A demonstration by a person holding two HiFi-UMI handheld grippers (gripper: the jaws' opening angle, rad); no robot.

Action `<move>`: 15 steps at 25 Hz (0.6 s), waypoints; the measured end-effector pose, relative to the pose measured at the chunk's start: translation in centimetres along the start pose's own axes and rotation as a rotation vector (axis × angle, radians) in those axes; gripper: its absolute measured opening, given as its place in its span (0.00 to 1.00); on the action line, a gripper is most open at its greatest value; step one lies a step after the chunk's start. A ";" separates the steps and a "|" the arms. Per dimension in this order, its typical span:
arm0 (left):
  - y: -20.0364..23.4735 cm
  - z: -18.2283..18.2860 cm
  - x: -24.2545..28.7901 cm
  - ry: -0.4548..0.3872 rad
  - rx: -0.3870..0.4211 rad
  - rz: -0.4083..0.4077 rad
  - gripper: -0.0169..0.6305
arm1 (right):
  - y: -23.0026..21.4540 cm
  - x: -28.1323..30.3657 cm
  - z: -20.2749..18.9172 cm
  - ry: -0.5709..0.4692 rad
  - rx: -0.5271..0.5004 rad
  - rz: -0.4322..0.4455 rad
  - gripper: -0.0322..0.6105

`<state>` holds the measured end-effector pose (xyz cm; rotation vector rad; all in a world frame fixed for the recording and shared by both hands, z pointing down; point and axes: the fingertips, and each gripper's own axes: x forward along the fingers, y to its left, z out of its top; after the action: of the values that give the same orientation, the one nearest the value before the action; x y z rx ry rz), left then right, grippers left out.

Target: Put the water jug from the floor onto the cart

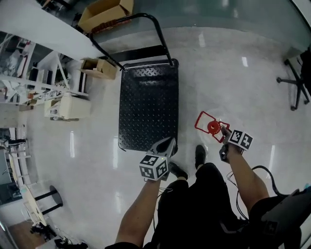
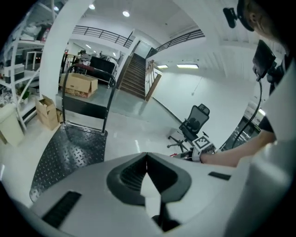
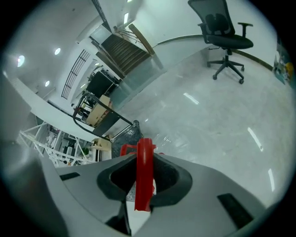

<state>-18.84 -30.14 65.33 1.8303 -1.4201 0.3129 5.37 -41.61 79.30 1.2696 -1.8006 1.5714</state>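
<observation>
The water jug shows from above as a red cap (image 1: 213, 127) with a red carry handle (image 1: 204, 119); its clear body is hard to make out. My right gripper (image 1: 224, 130) is shut on that red handle (image 3: 144, 171), which stands upright between the pads. The black cart (image 1: 148, 104) with its checker-plate deck lies to the left of the jug, its push bar (image 1: 141, 17) at the far end. My left gripper (image 1: 167, 144) hovers at the cart's near right corner with its jaws together and nothing in them. The left gripper view looks over the deck (image 2: 69, 152).
Cardboard boxes (image 1: 104, 12) sit beyond the push bar, and a smaller one (image 1: 99, 67) beside the cart's far left corner. White shelving (image 1: 29, 82) lines the left side. An office chair (image 1: 296, 82) stands at the right. The person's shoes (image 1: 200, 155) are just behind the cart.
</observation>
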 end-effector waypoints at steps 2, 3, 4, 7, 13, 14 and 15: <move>0.8 0.6 -3.1 -0.050 -0.010 0.017 0.03 | 2.9 -1.0 -0.1 0.001 -0.026 0.024 0.17; 1.2 0.7 -4.7 -0.071 -0.016 0.027 0.03 | 4.5 -1.5 -0.1 0.001 -0.039 0.039 0.17; 1.6 0.7 -6.2 -0.089 -0.022 0.037 0.03 | 6.1 -2.0 -0.2 0.001 -0.052 0.056 0.17; 3.1 0.6 -10.4 -0.146 -0.049 0.075 0.03 | 11.3 -3.0 -0.2 -0.004 -0.097 0.113 0.17; 7.1 0.3 -18.5 -0.235 -0.051 0.179 0.03 | 23.1 -2.4 -2.5 0.013 -0.199 0.234 0.17; 7.7 0.3 -19.8 -0.254 -0.057 0.189 0.03 | 25.2 -2.2 -3.1 0.019 -0.214 0.255 0.17; 8.4 0.2 -21.0 -0.272 -0.067 0.198 0.03 | 27.3 -1.9 -3.9 0.028 -0.229 0.274 0.17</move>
<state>-33.73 -15.97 55.82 1.7289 -1.7828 0.1152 -17.61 -39.03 64.08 0.9229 -2.1376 1.4559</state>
